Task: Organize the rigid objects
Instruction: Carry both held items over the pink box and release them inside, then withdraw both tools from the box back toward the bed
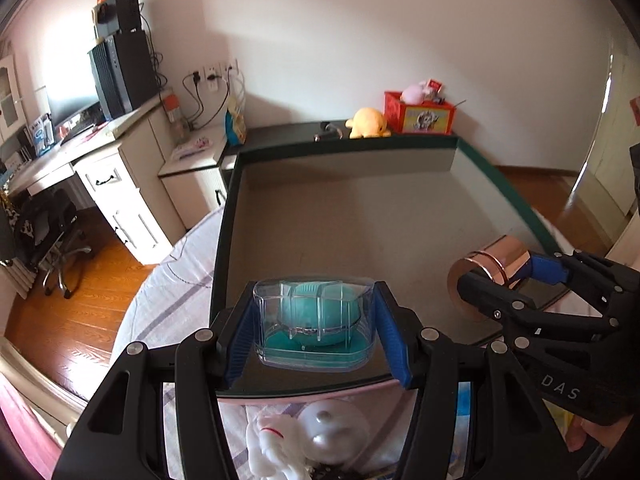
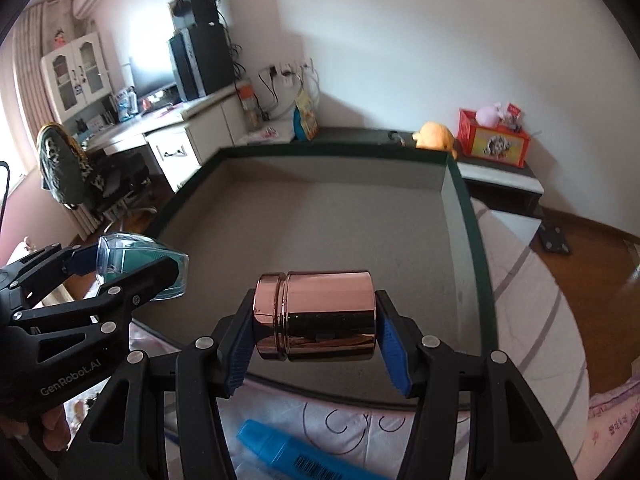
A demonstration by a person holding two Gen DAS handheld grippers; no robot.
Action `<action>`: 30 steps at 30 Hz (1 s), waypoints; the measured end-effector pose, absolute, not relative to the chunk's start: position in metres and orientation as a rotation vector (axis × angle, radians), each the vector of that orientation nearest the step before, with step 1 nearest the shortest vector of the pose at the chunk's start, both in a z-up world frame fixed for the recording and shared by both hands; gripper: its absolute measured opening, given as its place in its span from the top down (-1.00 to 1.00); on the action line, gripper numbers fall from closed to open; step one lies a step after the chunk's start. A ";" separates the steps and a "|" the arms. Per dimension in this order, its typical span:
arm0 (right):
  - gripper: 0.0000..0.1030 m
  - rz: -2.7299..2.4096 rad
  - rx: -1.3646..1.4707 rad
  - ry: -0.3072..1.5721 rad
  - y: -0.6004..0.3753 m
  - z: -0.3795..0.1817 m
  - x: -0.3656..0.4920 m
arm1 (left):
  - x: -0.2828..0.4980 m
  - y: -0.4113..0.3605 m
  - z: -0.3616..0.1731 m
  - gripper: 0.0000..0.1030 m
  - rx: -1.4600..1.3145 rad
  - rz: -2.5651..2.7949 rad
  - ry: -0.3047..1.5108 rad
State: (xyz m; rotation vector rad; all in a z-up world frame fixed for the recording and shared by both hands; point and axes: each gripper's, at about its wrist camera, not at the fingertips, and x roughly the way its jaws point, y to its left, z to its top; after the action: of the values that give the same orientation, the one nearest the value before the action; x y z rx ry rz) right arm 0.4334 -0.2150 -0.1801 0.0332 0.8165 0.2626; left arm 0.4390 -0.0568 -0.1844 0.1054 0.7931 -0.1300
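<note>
The left gripper (image 1: 316, 330) has its jaws clenched on a clear plastic case (image 1: 314, 326) with a teal object inside, gripped across its long sides. The right gripper (image 2: 316, 322) has its jaws clenched on a copper-coloured canister (image 2: 316, 316), held on its side, its long axis running from jaw to jaw.

Both things hang above the near edge of a large, shallow tray (image 1: 226, 216) with a grey floor and dark green rim, the case towards the near left corner, the canister towards the near right. The open tray floor lies straight ahead of both, about equally near.

The tray seems to rest on a bed (image 2: 532, 292). Below the jaws, a white toy (image 1: 308, 440) and a blue marker (image 2: 280, 452) are partly cut off. What the teal object is cannot be made out.
</note>
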 end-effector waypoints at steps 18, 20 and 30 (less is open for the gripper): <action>-0.60 0.196 0.083 0.576 -0.231 -0.114 0.323 | 0.313 -0.046 -0.116 -1.00 0.070 -0.037 0.484; -0.64 0.168 0.063 0.516 -0.230 -0.102 0.292 | 0.285 -0.044 -0.106 -1.00 0.059 -0.039 0.438; -1.00 0.093 0.029 0.353 -0.229 -0.074 0.171 | 0.172 -0.043 -0.085 -1.00 0.042 -0.045 0.312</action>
State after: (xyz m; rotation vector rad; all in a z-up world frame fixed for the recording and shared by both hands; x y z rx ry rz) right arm 0.1708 -0.2290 -0.0743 0.0285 0.3527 0.0926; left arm 0.1717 -0.0426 -0.0852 0.0415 0.3118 -0.0445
